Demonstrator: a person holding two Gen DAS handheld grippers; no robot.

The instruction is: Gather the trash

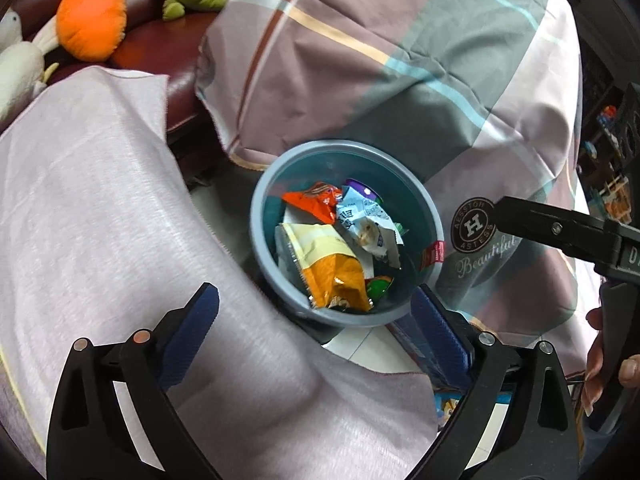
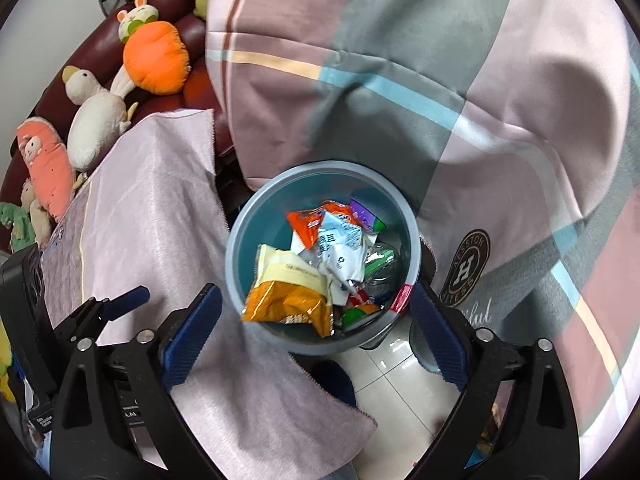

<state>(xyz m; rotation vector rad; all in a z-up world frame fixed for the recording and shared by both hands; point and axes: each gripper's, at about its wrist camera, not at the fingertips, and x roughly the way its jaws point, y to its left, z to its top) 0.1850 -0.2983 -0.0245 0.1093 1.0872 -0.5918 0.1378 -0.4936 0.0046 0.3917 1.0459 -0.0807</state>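
Note:
A round blue-grey bin (image 1: 344, 145) (image 2: 320, 168) stands on the floor between two draped cloths. Inside lie several wrappers: a yellow-orange snack bag (image 1: 340, 280) (image 2: 280, 304), a red-orange wrapper (image 1: 312, 202) (image 2: 306, 224) and a white printed one (image 1: 360, 220) (image 2: 340, 248). My left gripper (image 1: 316, 320) hangs above the bin's near rim, open, with nothing between its blue pads. My right gripper (image 2: 316, 320) is also above the bin, open and empty. One black finger of the right gripper (image 1: 560, 236) shows in the left wrist view.
A pale pink cloth (image 1: 100, 200) (image 2: 152, 208) lies left of the bin, a plaid quilt (image 1: 400, 60) (image 2: 440, 80) behind and to the right. Plush toys (image 1: 90, 16) (image 2: 156, 58) sit on a dark red sofa. White floor tile (image 2: 392, 368) shows below the bin. A hand (image 1: 600, 360) is at the right.

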